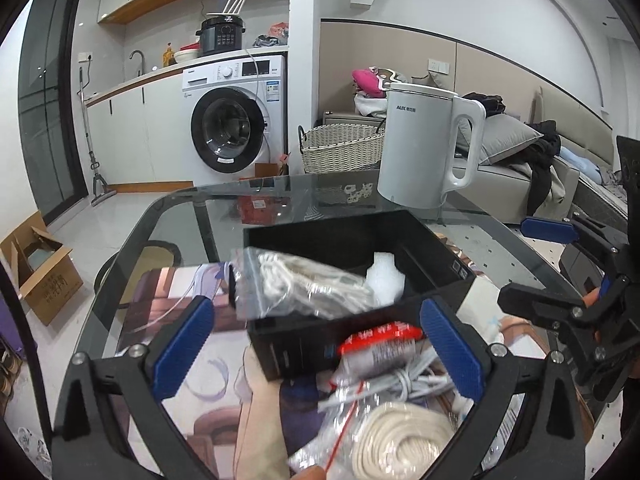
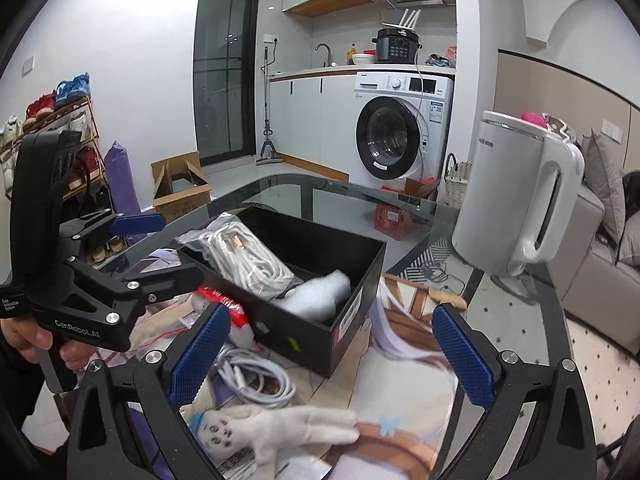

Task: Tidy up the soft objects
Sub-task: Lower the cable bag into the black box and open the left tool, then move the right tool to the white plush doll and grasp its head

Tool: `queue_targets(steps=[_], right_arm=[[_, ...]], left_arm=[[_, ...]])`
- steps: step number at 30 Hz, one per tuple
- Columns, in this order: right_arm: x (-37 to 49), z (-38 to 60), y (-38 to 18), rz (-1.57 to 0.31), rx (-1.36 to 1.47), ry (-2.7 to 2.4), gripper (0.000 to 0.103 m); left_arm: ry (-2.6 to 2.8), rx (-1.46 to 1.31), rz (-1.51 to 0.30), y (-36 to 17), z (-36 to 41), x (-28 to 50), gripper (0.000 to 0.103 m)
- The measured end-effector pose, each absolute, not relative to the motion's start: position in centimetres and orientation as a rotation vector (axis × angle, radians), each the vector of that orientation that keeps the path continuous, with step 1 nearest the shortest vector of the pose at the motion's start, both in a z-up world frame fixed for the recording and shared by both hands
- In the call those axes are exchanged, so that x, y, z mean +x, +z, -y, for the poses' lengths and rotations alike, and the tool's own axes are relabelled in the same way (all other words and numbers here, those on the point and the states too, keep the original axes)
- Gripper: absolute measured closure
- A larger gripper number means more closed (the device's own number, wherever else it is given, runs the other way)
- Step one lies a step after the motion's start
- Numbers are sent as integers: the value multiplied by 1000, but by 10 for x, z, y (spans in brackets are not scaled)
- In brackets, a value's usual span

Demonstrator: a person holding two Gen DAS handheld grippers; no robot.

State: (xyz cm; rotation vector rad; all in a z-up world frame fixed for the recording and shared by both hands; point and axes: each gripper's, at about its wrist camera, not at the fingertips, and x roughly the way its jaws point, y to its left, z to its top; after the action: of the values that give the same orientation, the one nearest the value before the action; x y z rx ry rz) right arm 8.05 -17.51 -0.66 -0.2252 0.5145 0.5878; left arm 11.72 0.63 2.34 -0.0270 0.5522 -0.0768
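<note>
A black open box (image 1: 436,256) (image 2: 352,312) stands on the glass table. A clear bag of white cable (image 1: 304,286) (image 2: 244,260) lies over its left rim, and white foam (image 1: 384,280) (image 2: 316,296) sits inside. My left gripper (image 1: 316,348) is open just in front of the box, above a red-labelled bag (image 1: 380,338), a loose white cable (image 1: 404,384) and a cream rope coil (image 1: 400,440). My right gripper (image 2: 332,360) is open and empty over the box's near corner. A white plush doll (image 2: 276,428) and a white cable (image 2: 260,380) lie below it.
A white electric kettle (image 1: 424,144) (image 2: 520,196) stands on the table behind the box. A printed mat (image 1: 168,300) (image 2: 404,432) covers the near table. A washing machine (image 1: 236,120), a wicker basket (image 1: 340,148), a sofa and a cardboard box (image 2: 180,188) stand around.
</note>
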Motion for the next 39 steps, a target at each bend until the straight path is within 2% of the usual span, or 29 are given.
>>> queue_targets(steps=[18, 39], right_arm=[[40, 194, -27, -624, -150, 541, 1], [37, 190, -62, -791, -209, 589, 1]], left_arm=[[-67, -79, -558, 15, -17, 58, 0], [-128, -68, -599, 4, -7, 60, 0]])
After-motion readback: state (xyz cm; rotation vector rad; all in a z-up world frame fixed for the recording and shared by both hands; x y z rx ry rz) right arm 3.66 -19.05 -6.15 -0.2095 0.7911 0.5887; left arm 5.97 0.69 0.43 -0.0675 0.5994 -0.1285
